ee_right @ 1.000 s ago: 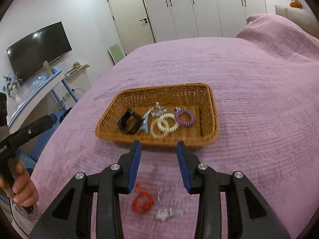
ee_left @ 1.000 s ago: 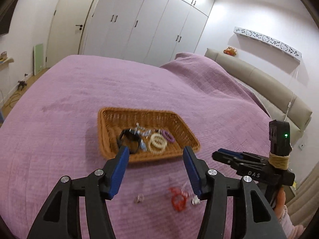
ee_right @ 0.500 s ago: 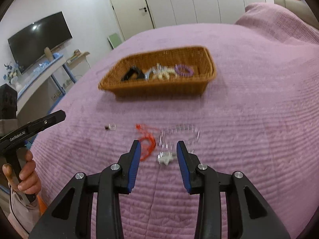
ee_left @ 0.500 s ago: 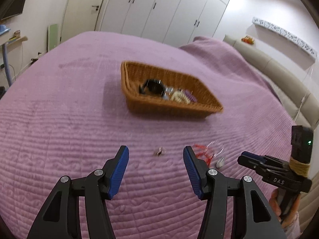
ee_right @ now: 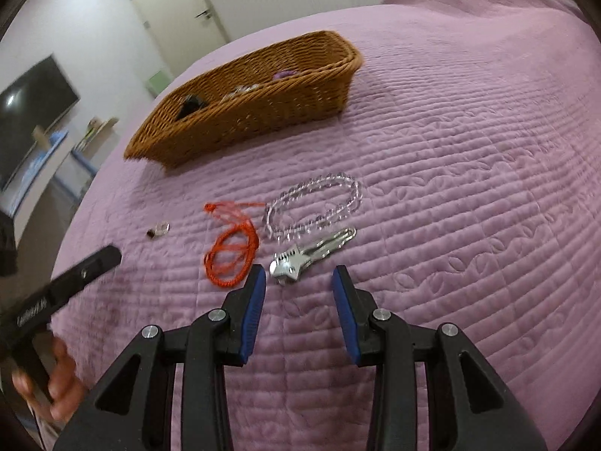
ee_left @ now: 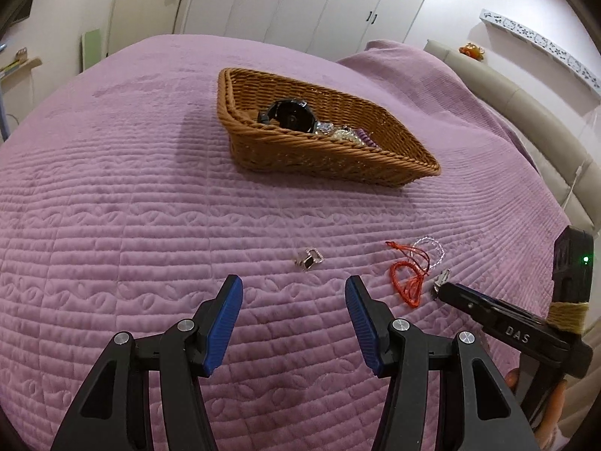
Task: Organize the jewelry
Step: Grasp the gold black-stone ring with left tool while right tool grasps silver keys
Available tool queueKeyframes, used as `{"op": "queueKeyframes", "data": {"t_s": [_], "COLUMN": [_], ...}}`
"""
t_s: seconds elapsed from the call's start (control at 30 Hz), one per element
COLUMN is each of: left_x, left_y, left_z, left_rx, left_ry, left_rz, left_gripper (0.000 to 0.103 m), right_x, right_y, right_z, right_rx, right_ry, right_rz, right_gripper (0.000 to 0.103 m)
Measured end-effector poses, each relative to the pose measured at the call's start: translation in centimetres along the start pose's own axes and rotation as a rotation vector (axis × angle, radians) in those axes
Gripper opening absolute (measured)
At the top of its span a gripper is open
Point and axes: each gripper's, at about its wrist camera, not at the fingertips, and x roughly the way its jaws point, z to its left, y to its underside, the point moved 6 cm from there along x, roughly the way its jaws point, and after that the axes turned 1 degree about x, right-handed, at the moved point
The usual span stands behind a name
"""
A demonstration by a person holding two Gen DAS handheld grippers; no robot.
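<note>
four loose pieces of jewelry lie on the purple quilted bed (ee_left: pixel 112 195), in front of a wicker basket (ee_left: pixel 323 158) that rests on the same cover. from left to right in the right wrist view they are a small ring (ee_right: pixel 159 229), a red cord bracelet (ee_right: pixel 231 251), a clear bead bracelet (ee_right: pixel 315 206) and a silver star hair clip (ee_right: pixel 304 255). the cord bracelet and the bead bracelet lie just beside each other, and the clip lies just below the beads, its star end pointing toward the camera. the ring sits apart from them, on the cord's far side.

inside the basket a black watch (ee_left: pixel 289 114) leans near one end, with a silvery piece, pale beads and a purple coil hair tie (ee_left: pixel 364 137) bunched next to it.

the left gripper (ee_left: pixel 293 293) hangs over the cover with its blue-padded jaws spread and nothing between them; the ring (ee_left: pixel 310 259) lies just beyond the gap. the right gripper (ee_right: pixel 298 282) also has its jaws spread and holding nothing, with the star end of the clip just ahead of the gap, nearer the left pad. in the left wrist view the right gripper's tip comes in from the right edge, close to the clip (ee_left: pixel 441 278) and the red cord (ee_left: pixel 409 282). a hand (ee_right: pixel 60 387) grips the left gripper's handle at the lower left of the right wrist view.
</note>
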Motion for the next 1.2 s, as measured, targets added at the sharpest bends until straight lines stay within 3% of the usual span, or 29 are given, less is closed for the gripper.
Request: {"op": "queueKeyframes", "data": {"t_s": [0.3, 0.53, 0.7, 0.87, 1.03, 1.2], "left_x": [2.9, 5.1, 5.6, 5.7, 5.5, 5.5], "left_y": [-0.1, -1.1, -1.0, -1.0, -0.9, -0.9], "left_z": [-1.9, -3.1, -3.6, -3.6, -3.3, -3.4], "left_rx": [0.139, 0.250, 0.276, 0.272, 0.274, 0.270], "left_ry": [-0.025, -0.063, -0.068, -0.060, -0.058, -0.052], "left_rz": [0.107, 0.139, 0.125, 0.113, 0.107, 0.101], "left_gripper": [0.058, 0.057, 0.057, 0.057, 0.057, 0.057], "right_x": [0.2, -0.8, -1.2, -0.5, 0.4, 0.4], "right_y": [-0.2, -0.5, 0.0, -0.4, -0.8, -0.8], "right_z": [0.0, -2.3, -2.3, -1.4, -0.3, 0.1], "right_rx": [-0.044, -0.062, -0.087, -0.099, -0.087, -0.105], "right_ry": [0.101, 0.016, -0.033, 0.018, 0.078, 0.135], "right_rz": [-0.019, -0.018, -0.007, -0.005, -0.010, -0.036], "right_gripper": [0.038, 0.038, 0.040, 0.043, 0.055, 0.056]}}
